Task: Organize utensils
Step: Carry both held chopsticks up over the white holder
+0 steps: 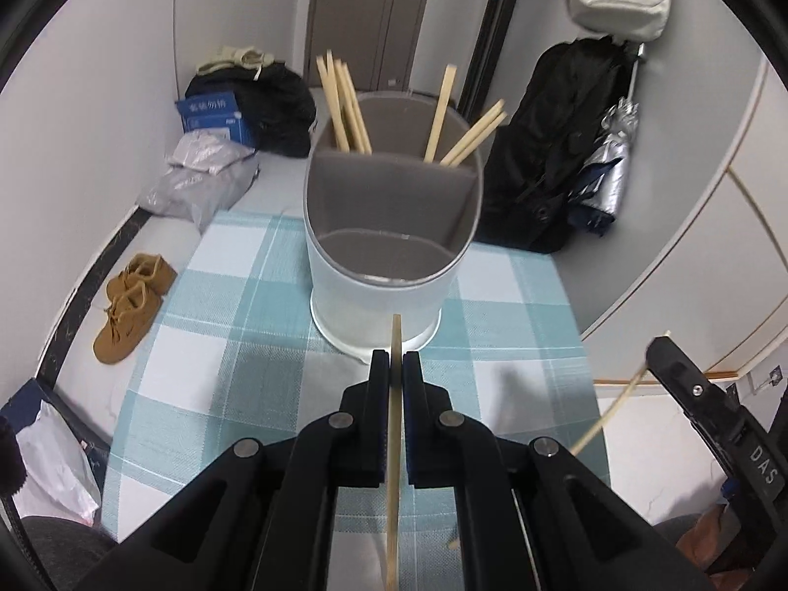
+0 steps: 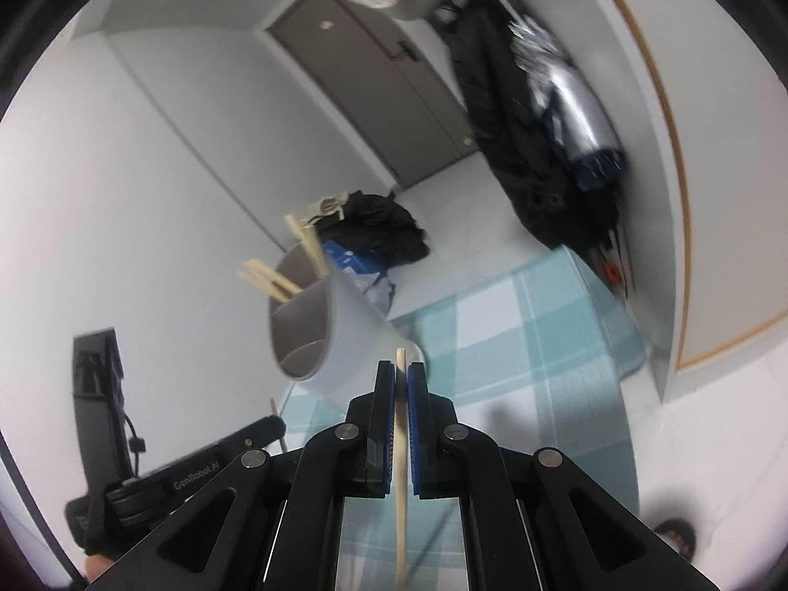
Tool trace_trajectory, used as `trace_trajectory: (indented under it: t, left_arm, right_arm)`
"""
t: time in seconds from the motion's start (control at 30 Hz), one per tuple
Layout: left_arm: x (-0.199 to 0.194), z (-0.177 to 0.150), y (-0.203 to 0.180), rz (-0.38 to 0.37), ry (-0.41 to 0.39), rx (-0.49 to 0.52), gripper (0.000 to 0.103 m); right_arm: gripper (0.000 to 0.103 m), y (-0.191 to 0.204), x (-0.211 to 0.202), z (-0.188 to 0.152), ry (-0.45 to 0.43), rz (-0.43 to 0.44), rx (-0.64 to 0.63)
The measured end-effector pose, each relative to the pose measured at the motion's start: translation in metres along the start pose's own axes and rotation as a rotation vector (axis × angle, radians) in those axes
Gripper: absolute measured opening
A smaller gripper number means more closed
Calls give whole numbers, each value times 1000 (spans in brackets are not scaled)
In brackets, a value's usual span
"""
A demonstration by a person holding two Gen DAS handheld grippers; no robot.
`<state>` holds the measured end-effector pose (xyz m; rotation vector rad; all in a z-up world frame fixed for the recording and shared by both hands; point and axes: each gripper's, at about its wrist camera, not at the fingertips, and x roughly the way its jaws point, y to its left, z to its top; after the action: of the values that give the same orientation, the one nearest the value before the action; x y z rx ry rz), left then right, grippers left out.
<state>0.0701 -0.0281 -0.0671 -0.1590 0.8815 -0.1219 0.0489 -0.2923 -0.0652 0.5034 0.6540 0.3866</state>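
A white utensil holder (image 1: 381, 226) with grey inner compartments stands on a blue-checked tablecloth (image 1: 236, 325). Several wooden chopsticks (image 1: 344, 103) lean in its two far compartments; the near compartment shows nothing inside. My left gripper (image 1: 395, 362) is shut on a single chopstick (image 1: 392, 468), just in front of the holder's base. My right gripper (image 2: 401, 372) is shut on another chopstick (image 2: 402, 468), right of the holder (image 2: 325, 340). The right gripper also shows at the right edge of the left wrist view (image 1: 689, 384), with its chopstick (image 1: 610, 413).
The table (image 2: 541, 325) is small, with the floor close around it. Brown shoes (image 1: 130, 305), plastic bags (image 1: 197, 182), a blue box (image 1: 216, 115) and black clothing (image 1: 276, 103) lie on the floor at left. A black coat and silver umbrella (image 1: 581, 147) hang at right.
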Motion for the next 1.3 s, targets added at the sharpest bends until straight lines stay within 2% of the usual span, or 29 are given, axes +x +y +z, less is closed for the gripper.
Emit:
trace_trajectory:
  t: [0.5,0.73,0.97,1.3]
  left_arm:
    - [-45,-3,-1,-66,-115,56,1]
    - [-56,-1,4,-84,-141,61,1]
    - [-59,5,9,-85,-119,56,1]
    - [-74,38,15,-101,-129,37,1]
  right_arm:
    - [4,71,-6,-16,-4,-37,-201]
    - [4,84,-6,-21,-2,-56,-228]
    - [4,102,-8,-21,-4,-46,-220]
    - [4,124,-16,2,-32,-7,-215]
